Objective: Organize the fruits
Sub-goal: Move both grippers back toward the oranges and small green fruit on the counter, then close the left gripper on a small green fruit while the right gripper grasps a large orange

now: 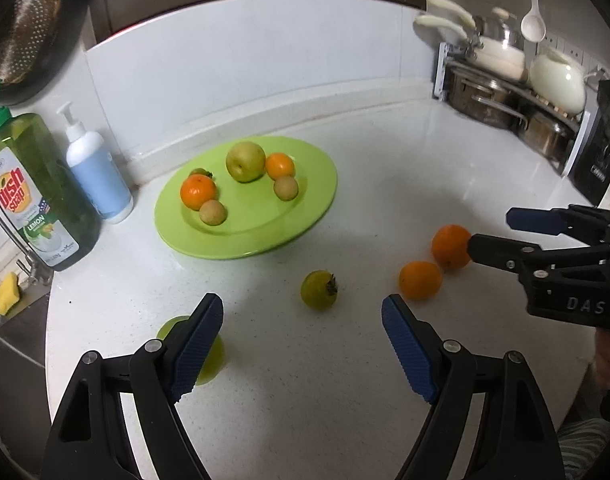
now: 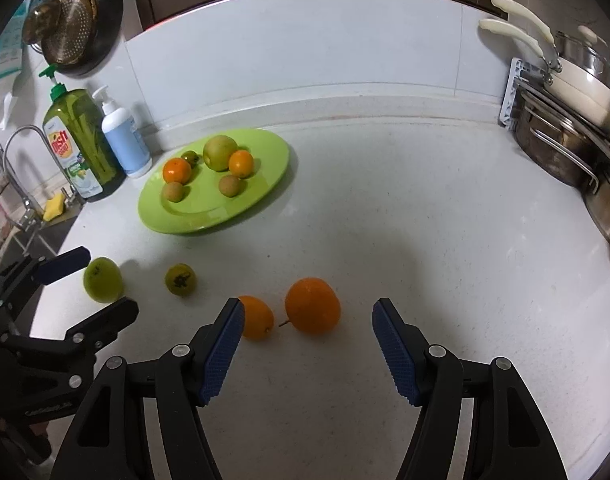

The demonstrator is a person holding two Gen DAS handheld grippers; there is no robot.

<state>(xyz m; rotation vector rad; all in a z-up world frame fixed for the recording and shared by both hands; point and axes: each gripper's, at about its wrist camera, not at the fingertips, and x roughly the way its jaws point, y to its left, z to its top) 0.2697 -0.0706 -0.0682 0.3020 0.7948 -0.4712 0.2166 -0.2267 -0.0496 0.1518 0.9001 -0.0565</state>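
Through the left wrist camera I see a white speckled worktop (image 1: 345, 360) against a pale backsplash, with a green dish soap bottle (image 1: 37, 196) and a white pump bottle (image 1: 97, 176) at the back left and a rack of pots (image 1: 501, 100) at the back right. A lime green plate (image 1: 305, 208) holds two oranges, a large yellow-green fruit, two small tan fruits and a small greenish one tucked behind. The left gripper (image 1: 301, 344) has its fingers spread apart around nothing; a green persimmon (image 1: 319, 290) lies on the worktop just ahead of the gap, and a light green fruit (image 1: 209, 356) sits partly hidden behind the left finger. The right gripper (image 1: 490, 236) reaches in from the right, also spread, its lower finger in front of the large orange (image 1: 449, 246), with a small orange (image 1: 420, 280) just beside that. Through the right wrist camera I get the same worktop (image 2: 425, 220), plate (image 2: 265, 184) and bottles. The right gripper (image 2: 305, 344) is parted and empty; the large orange (image 2: 312, 305) lies just ahead, between the fingertips, while the small orange (image 2: 257, 316) touches or sits just behind the left finger. Further left are the persimmon (image 2: 180, 279) and the light green fruit (image 2: 103, 279), that one between the left gripper's (image 2: 105, 284) spread fingers.
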